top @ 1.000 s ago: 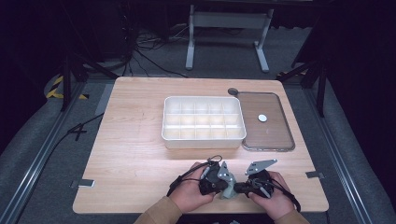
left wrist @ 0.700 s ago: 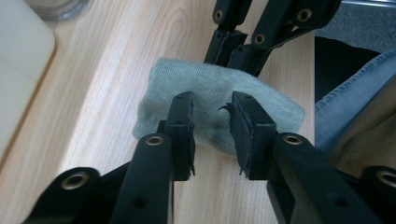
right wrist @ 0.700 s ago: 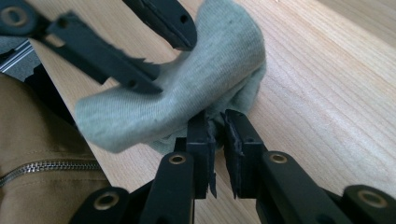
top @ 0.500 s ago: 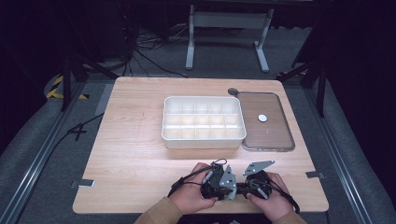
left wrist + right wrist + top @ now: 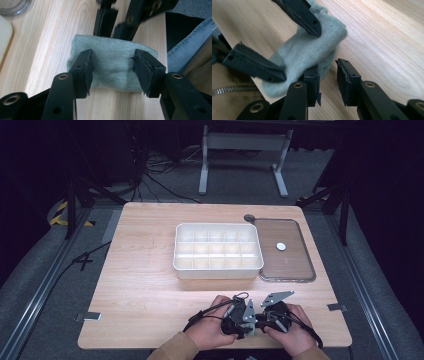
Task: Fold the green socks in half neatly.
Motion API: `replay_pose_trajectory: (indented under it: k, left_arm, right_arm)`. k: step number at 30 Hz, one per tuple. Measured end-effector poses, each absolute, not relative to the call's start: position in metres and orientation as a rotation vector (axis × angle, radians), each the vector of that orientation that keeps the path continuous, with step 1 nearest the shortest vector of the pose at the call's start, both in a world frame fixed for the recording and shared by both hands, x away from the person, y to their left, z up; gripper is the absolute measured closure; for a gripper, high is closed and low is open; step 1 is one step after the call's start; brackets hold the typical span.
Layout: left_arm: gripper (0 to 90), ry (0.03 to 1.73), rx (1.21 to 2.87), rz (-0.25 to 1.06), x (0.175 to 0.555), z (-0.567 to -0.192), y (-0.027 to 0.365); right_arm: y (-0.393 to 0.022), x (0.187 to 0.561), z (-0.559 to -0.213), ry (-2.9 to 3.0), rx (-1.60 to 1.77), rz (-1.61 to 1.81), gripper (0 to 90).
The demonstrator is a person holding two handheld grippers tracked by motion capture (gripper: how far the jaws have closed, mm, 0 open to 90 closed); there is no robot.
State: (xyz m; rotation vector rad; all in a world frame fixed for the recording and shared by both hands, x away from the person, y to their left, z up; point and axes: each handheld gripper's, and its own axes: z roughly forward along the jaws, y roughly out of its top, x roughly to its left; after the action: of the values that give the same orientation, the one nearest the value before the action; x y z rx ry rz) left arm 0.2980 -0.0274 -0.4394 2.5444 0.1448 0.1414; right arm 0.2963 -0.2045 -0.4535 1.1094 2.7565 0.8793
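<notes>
A pale green knitted cloth [image 5: 112,65] lies bunched on the wooden table near its front edge. My left gripper [image 5: 113,71] stands over it with the cloth between its jaws. Those jaws have just been opening, and the pads [image 5: 86,72] stand apart from the fabric. My right gripper [image 5: 328,82] points at the cloth [image 5: 309,47] from the other side. Its jaws have also just been opening. Only bare wood shows between them, and its left pad [image 5: 313,83] is at the cloth's edge. In the high view both hands hold the left gripper [image 5: 239,317] and the right gripper [image 5: 274,312] close together.
A white compartment box [image 5: 218,270] sits mid-table, with a clear brownish lid [image 5: 295,265] to its right carrying a small white disc [image 5: 281,246]. The table's front edge [image 5: 150,342] is right by the hands. A blue sleeve [image 5: 185,47] hangs beside the cloth.
Both hands have stayed at the front edge. The left gripper has edged slightly toward the front edge and the right gripper.
</notes>
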Motion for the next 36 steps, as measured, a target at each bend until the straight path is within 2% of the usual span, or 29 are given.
replay_pose_trajectory:
  k: [5,9,16,26,36]
  left_arm:
    - [49.7,0.168,2.538,0.114,0.301,-0.441,-0.026]
    - [49.3,0.18,2.537,0.116,0.3,-0.441,-0.025]
    - [41.9,0.203,2.552,0.161,0.301,-0.441,-0.023]
    - [37.7,0.229,2.569,0.178,0.301,-0.443,-0.022]
    - [37.1,0.241,2.571,0.183,0.299,-0.444,-0.02]
  right_arm:
    - [-0.22,0.297,-0.437,2.699,1.144,0.924,68.2]
    - [-0.226,0.297,-0.429,2.648,1.182,1.058,62.8]
    - [-0.216,0.297,-0.432,2.62,1.154,1.128,56.1]
    - [-0.207,0.303,-0.45,2.693,1.169,1.006,55.9]
    - [-0.204,0.309,-0.45,2.734,1.182,0.99,55.6]
